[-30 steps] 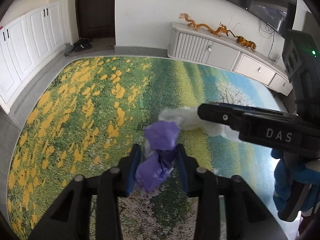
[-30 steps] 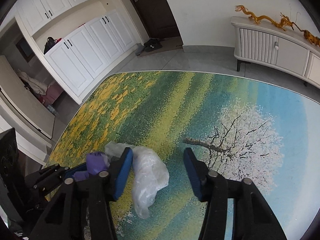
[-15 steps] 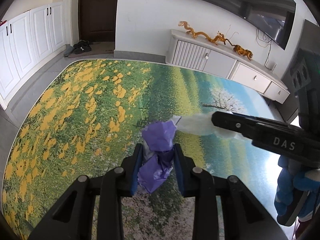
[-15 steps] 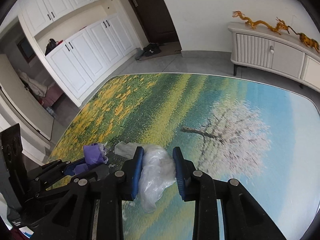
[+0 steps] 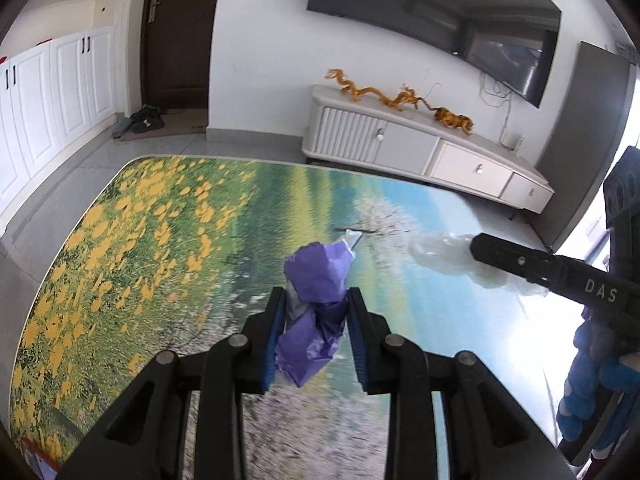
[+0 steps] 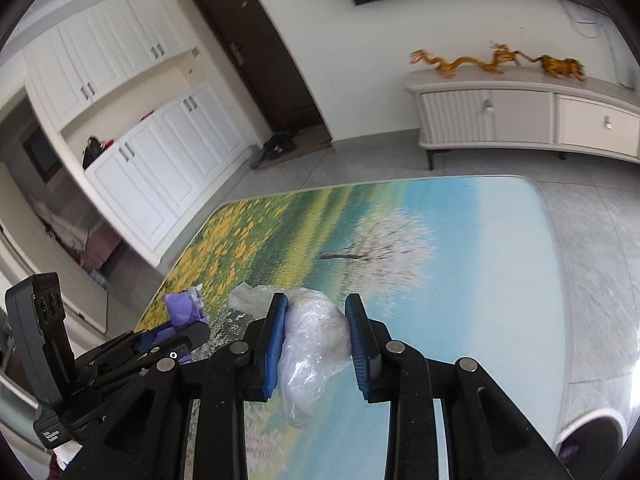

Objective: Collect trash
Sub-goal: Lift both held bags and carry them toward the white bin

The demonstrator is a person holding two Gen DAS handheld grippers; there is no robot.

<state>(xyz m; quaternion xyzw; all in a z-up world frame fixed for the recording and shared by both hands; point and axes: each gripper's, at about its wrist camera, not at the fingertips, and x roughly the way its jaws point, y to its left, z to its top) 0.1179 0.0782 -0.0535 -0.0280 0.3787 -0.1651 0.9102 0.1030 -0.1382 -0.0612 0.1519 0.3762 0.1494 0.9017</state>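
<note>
Left tongs (image 5: 316,312) pinch purple wrapper (image 5: 316,276) | right tongs (image 6: 316,320) pinch clear bag (image 6: 312,332) | television (image 5: 480,20) left view only

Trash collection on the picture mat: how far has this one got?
Done: both pieces are picked up. In hand: the left gripper is shut on the purple wrapper, and the right gripper is shut on the clear plastic bag, both above the mat. Left: dropping them somewhere; no bin can be made out.

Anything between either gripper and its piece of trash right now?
Nothing visible. The left gripper is shut on the purple wrapper, and the right gripper on the clear plastic bag.
</note>
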